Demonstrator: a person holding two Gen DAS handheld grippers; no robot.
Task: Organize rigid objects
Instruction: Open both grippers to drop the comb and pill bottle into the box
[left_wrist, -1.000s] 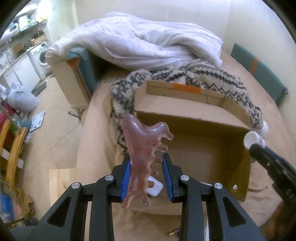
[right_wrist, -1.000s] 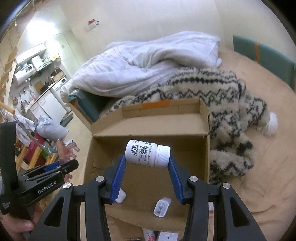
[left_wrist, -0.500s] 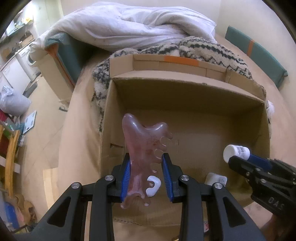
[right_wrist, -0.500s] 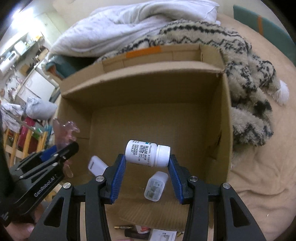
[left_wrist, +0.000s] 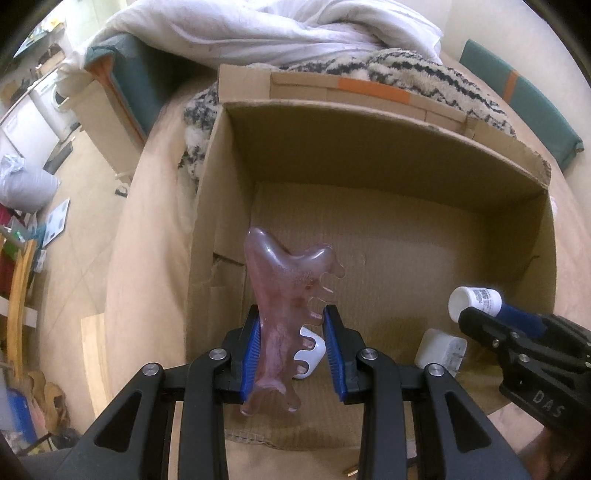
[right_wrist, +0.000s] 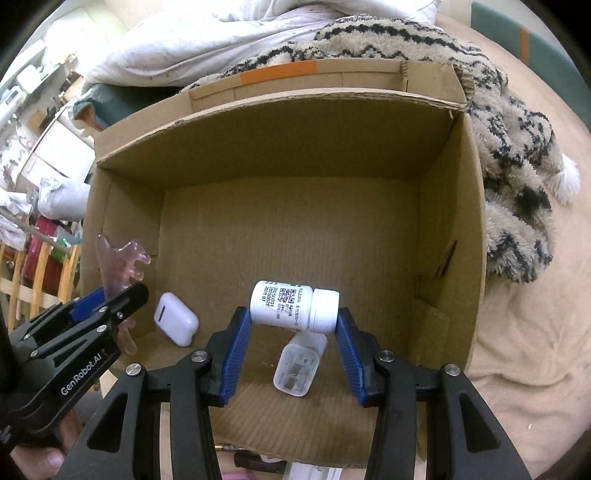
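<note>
The left hand-held gripper (left_wrist: 291, 343) is clamped on a translucent pink comb-shaped scraper with rounded teeth (left_wrist: 286, 295), its long axis running straight out along the fingers, rounded head pointing away and down into the open brown cardboard box (left_wrist: 369, 147), teeth facing right; the tail end pokes back behind the blue pads. The right hand-held gripper (right_wrist: 293, 325) grips a small white plastic pill bottle w/ printed label (right_wrist: 291, 304) end to end — long axis lying crosswise between the pads, ribbed cap toward the right pad, bottom toward the left. Both are held over the box near its front. On the box floor: a white rounded earbud case (right_wrist: 175, 323) near the left wall, and a translucent white plug-like adapter (right_wrist: 299, 363) under the bottle, partly covered by it; in the left view the case is mostly hidden behind the scraper. Label text too small to read. Box sits on a beige-covered bed (right_wrist: 524, 369), a shaggy cream-and-black zigzag blanket (right_wrist: 517, 147) against its far and right sides, a white duvet (left_wrist: 277, 33) behind. A thumb shows at the lower left edge of the right view — cut off.
</note>
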